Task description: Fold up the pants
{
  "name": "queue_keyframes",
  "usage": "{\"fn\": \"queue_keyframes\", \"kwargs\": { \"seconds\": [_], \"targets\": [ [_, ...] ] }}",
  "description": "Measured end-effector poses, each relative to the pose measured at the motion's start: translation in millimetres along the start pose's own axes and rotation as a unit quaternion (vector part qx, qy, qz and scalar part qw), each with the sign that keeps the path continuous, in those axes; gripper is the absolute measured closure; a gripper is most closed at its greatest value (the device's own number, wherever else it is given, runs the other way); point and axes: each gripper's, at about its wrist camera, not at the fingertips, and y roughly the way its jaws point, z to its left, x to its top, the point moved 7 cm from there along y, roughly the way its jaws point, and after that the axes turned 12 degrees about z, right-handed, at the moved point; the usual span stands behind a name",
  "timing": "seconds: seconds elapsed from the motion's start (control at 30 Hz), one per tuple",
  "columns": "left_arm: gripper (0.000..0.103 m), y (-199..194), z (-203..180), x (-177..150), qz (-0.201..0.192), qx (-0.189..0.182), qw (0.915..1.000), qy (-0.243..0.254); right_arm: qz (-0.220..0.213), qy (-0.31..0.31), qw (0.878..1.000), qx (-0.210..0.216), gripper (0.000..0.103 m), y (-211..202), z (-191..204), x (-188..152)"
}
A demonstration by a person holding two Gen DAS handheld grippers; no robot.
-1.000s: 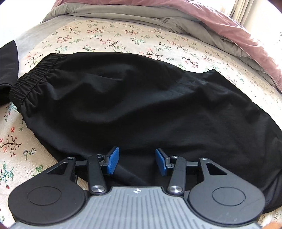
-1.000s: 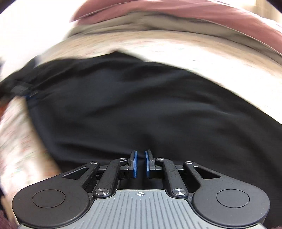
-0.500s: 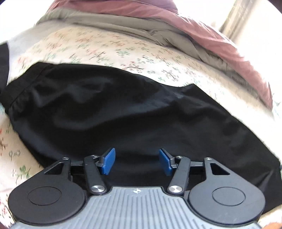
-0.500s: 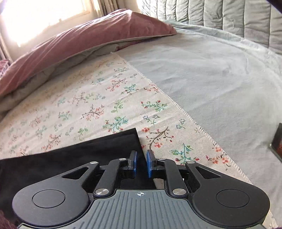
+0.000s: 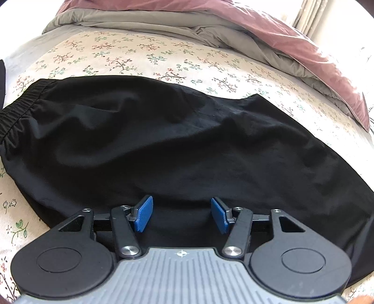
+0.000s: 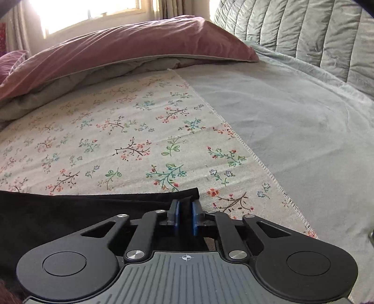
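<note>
Black pants [image 5: 177, 140] lie flat across the floral sheet [image 5: 131, 58], their elastic waistband [image 5: 16, 110] at the left edge of the left wrist view. Low over the near edge of the pants, my left gripper [image 5: 181, 214] is open and its blue pads hold nothing. In the right wrist view only the leg end of the pants [image 6: 98, 210] shows, with its corner at the bottom centre. My right gripper [image 6: 185, 216] sits on that corner, its jaws closing with the black fabric between the pads.
A maroon and grey duvet [image 5: 268, 30] is bunched along the far side of the bed. The floral sheet [image 6: 131, 140] ends in a stitched edge, with the grey bedcover [image 6: 292, 112] and a quilted headboard [image 6: 303, 30] beyond it. A window [image 6: 88, 11] glares at the back.
The right gripper swung from over the middle of the pants to the leg-end corner, and its jaws narrowed onto the fabric. The left gripper's jaws widened a little; it stayed over the near edge.
</note>
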Motion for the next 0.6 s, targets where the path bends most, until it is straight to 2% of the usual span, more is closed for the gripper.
{"fn": "queue_keyframes", "kwargs": {
  "seconds": [0.17,0.3,0.4,0.43,0.5,0.6],
  "targets": [
    [0.037,-2,8,0,-0.003,0.023,0.9995,-0.020,-0.025,0.004,0.999,-0.021,0.099,-13,1,11],
    [0.037,-1,11,0,0.000,0.027,0.9994,-0.022,-0.025,-0.012,0.994,-0.101,0.103,-2,-2,8],
    [0.037,-2,11,1,0.000,0.023,0.9994,-0.025,-0.009,-0.008,0.997,-0.079,0.103,5,-1,5],
    [0.037,-4,12,1,-0.001,0.018,0.9994,-0.030,-0.010,-0.004,0.996,-0.090,0.103,3,-2,5],
    [0.037,-8,11,2,-0.010,0.005,0.9993,-0.037,-0.018,0.008,0.996,-0.091,0.095,-9,-2,8],
    [0.037,-17,-4,3,-0.030,-0.006,0.9994,-0.013,-0.037,0.014,0.999,-0.028,0.094,-38,15,12]
  ]
}}
